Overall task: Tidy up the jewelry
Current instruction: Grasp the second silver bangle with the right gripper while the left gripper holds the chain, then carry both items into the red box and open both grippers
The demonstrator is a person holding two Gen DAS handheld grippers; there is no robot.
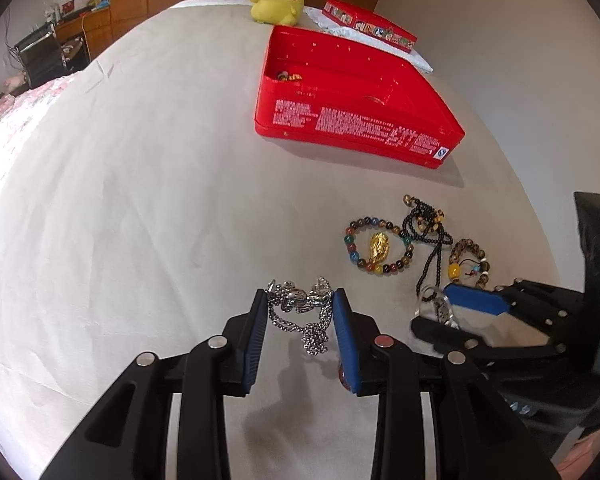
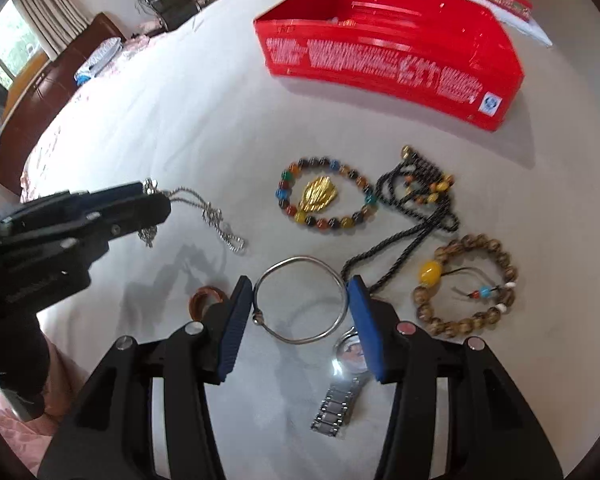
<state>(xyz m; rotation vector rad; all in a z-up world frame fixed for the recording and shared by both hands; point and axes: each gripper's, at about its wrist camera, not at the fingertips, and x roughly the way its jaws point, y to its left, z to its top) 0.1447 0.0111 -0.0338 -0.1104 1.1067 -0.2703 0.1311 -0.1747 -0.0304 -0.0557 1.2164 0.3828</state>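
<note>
Right wrist view: silver bangle point(image 2: 300, 300) flat across right gripper point(image 2: 300, 304).

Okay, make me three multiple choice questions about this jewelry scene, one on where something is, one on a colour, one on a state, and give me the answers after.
1. Where does the gold pendant lie?
A. Inside the ring of the multicoloured bead bracelet
B. In the red box
C. On top of the watch

2. What colour is the large bead on the brown wooden bracelet?
A. Green
B. Yellow
C. White

3. What is between the jaws of the right gripper?
A. The silver chain
B. Nothing
C. The silver bangle

Answers:
1 A, the pendant sits within the bead loop on the white sheet.
2 B, one big yellow bead stands out among the brown ones.
3 C, the bangle spans the gap, touching both blue pads; the silver chain hangs from the left gripper.
</note>
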